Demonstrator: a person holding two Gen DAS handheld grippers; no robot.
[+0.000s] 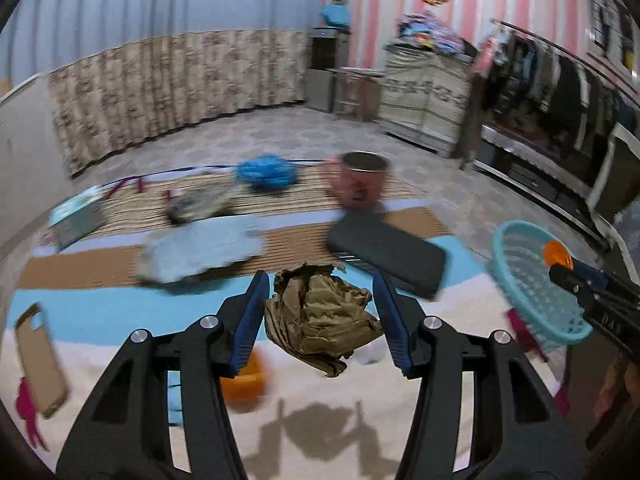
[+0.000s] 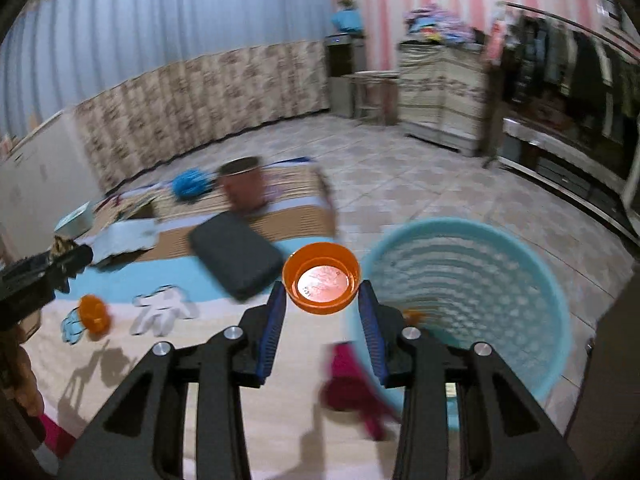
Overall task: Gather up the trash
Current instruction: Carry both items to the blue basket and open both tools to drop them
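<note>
Your dark rectangular case (image 1: 390, 254) and pink cylindrical tin (image 1: 362, 180) are motion-smeared; the crumpled brown paper wad (image 1: 320, 312) hides part of the orange plastic cap (image 1: 245, 380).

Basket (image 2: 472, 292) on floor right of mat (image 2: 248, 364), case (image 2: 236, 254) on mat, cup (image 2: 244, 186) behind case

Brown paper, orange cap, turquoise basket

The crumpled paper (image 1: 320, 312) is tan-brown, the cap (image 2: 321, 278) bright orange, the perforated basket (image 2: 472, 292) turquoise, the pads (image 1: 250, 316) ribbed blue.
</note>
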